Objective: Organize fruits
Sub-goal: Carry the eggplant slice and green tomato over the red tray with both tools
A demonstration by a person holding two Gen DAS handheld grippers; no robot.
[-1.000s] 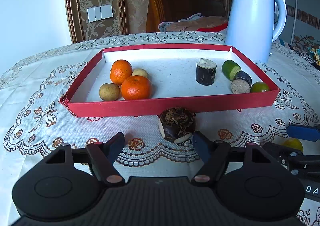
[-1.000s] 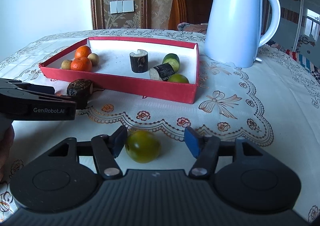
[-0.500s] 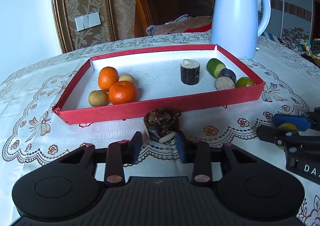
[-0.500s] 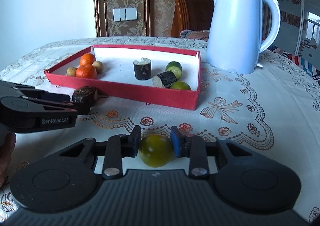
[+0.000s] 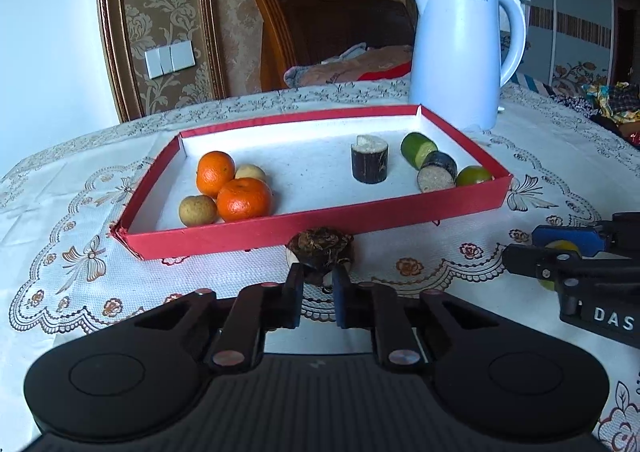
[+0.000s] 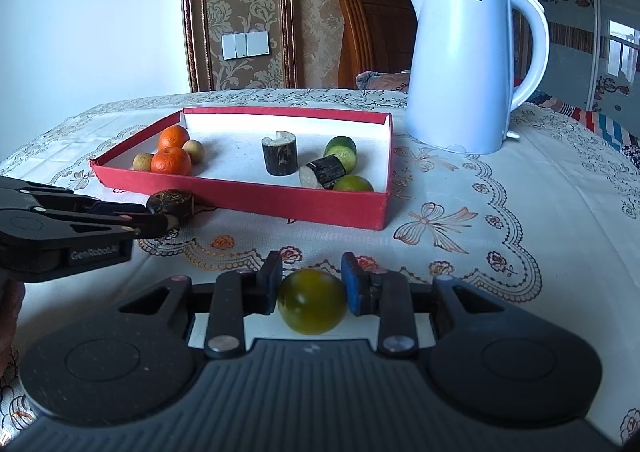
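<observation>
Two tongs clamped, left tongs (image 5: 316, 284) on dark water chestnut (image 5: 320, 248), right tongs (image 6: 311, 284) on green fruit (image 6: 311, 302) mostly hidden from left view

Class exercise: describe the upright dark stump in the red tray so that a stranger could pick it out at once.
Start at the white kettle, then drop to the red tray beside it. Near the tray's middle stands the dark sugarcane piece. Unlike the similar piece lying on its side among the green citrus, it stands upright and alone, pale cut end up.

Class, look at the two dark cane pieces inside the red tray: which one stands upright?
The left cane piece, alone mid-tray, stands on end; the other lies on its side between green fruits.
</observation>
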